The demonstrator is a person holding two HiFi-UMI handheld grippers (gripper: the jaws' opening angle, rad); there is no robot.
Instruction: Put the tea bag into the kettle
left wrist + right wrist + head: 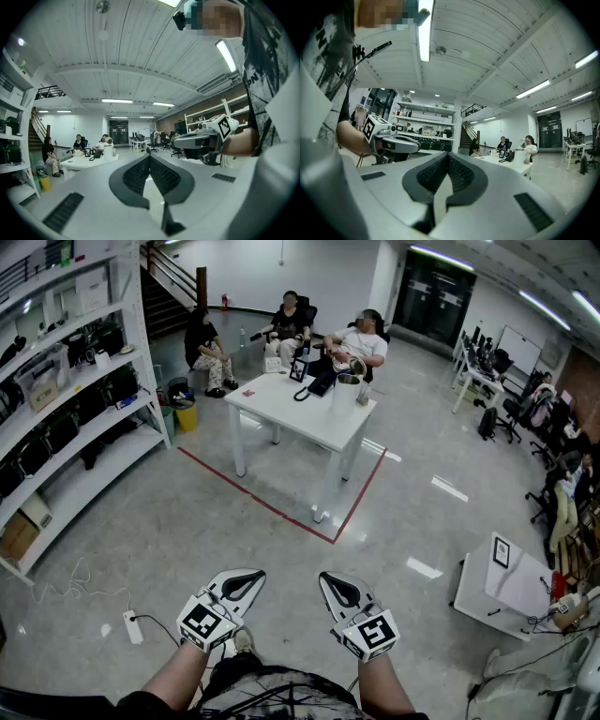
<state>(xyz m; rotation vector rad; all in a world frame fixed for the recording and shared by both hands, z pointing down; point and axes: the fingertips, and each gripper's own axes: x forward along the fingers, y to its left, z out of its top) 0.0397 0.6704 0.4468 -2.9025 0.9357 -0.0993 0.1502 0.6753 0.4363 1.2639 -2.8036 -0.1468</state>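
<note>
Left gripper (257,575) and right gripper (325,577) clamped shut, empty. Seen only from head view: red floor tape (253,494) edging far bench (281,404) bearing kettle (345,393).

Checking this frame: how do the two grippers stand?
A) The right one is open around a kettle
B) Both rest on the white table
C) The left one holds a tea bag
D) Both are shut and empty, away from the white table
D: each gripper view shows its jaws together with nothing between them. In the head view the left gripper and right gripper are over the floor, apart from the white table.
</note>
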